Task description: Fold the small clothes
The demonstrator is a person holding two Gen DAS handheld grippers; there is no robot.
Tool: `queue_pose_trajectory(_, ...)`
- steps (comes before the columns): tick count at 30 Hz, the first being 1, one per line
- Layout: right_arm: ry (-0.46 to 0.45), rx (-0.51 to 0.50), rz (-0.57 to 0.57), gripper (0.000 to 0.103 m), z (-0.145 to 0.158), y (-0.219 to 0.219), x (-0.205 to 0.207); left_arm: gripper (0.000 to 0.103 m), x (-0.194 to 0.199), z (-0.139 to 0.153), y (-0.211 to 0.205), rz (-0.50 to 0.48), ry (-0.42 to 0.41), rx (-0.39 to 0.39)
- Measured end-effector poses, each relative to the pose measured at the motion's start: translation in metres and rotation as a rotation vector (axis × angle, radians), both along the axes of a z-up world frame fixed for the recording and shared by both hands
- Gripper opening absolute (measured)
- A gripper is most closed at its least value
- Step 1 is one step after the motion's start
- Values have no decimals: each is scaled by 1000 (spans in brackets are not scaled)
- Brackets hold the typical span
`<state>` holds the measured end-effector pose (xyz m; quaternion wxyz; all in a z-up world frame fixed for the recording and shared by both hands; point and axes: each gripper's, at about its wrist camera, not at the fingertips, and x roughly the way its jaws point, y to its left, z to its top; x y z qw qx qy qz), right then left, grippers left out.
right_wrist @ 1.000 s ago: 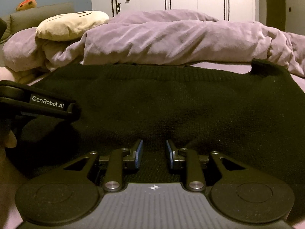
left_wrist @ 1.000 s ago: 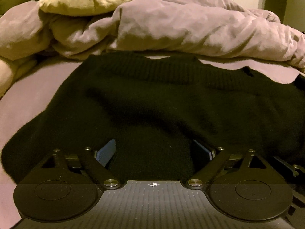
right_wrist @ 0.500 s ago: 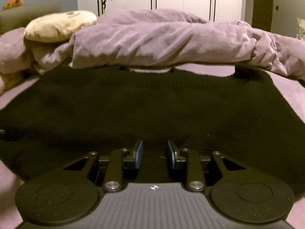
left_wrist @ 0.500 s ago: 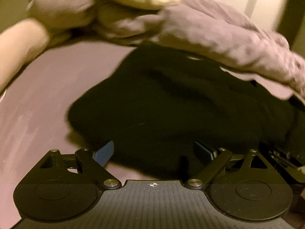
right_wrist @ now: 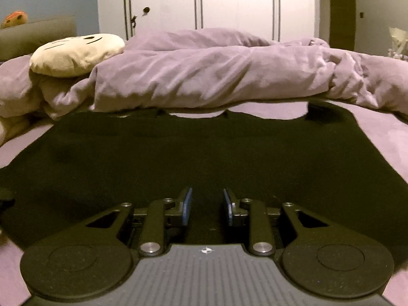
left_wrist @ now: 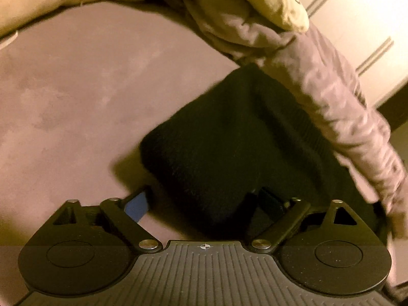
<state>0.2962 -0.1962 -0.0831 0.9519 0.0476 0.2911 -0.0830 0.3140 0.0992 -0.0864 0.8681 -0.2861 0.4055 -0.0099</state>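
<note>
Sweater spread on bed, both claws unclenched

Black sweater (right_wrist: 204, 158) lies flat on the purple bed (left_wrist: 76, 102). Left claw (left_wrist: 204, 201) gapes wide around its corner; right claw (right_wrist: 206, 204) hovers narrowly parted over the hem. Risk, likely: pinching sheet with knit, dragging the fold crooked.

You see a plain black knitted sweater (right_wrist: 204, 150) lying on a mauve bed sheet (left_wrist: 76, 102), with a rumpled duvet (right_wrist: 216, 76) of the same mauve behind it. The cream round cushion (right_wrist: 76, 53) carries thin black line markings, possibly a face. Your right gripper (right_wrist: 207, 205) is matt black with blue pads on its fingers (right_wrist: 187, 204); the left gripper (left_wrist: 204, 201) is black too, showing one blue pad. White wardrobe doors (right_wrist: 229, 2) bear grey vertical handles.
</note>
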Motion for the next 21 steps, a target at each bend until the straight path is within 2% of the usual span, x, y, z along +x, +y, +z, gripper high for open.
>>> queue_pose_trajectory(2,48,24,13,21,-14,-3,8,89,-2,-2,5,19,-1,-42)
queue_pose_trajectory(5,22,3,50,21,-24,-3,6,89,-9,-4,15,22,-18,-71)
queue_pose_trajectory(8,9,-1,44,22,-26,-1,3,89,-8,-10,25,24,-29,-142)
queue_pose_trajectory(10,-3,-16,42,22,-28,2,1,89,0,-11,28,15,-41,-176)
queue_pose_trajectory(12,-9,-14,43,22,-29,2,1,83,11,-11,29,4,-50,-198)
queue_pose_trajectory(15,-15,6,44,22,-28,-2,0,83,32,-17,35,-15,-31,-288)
queue_pose_trajectory(19,-22,18,48,22,-30,-4,-2,89,61,-23,45,-92,-15,-409)
queue_pose_trajectory(21,-25,32,50,22,-30,-7,-3,93,74,-21,52,-166,-13,-465)
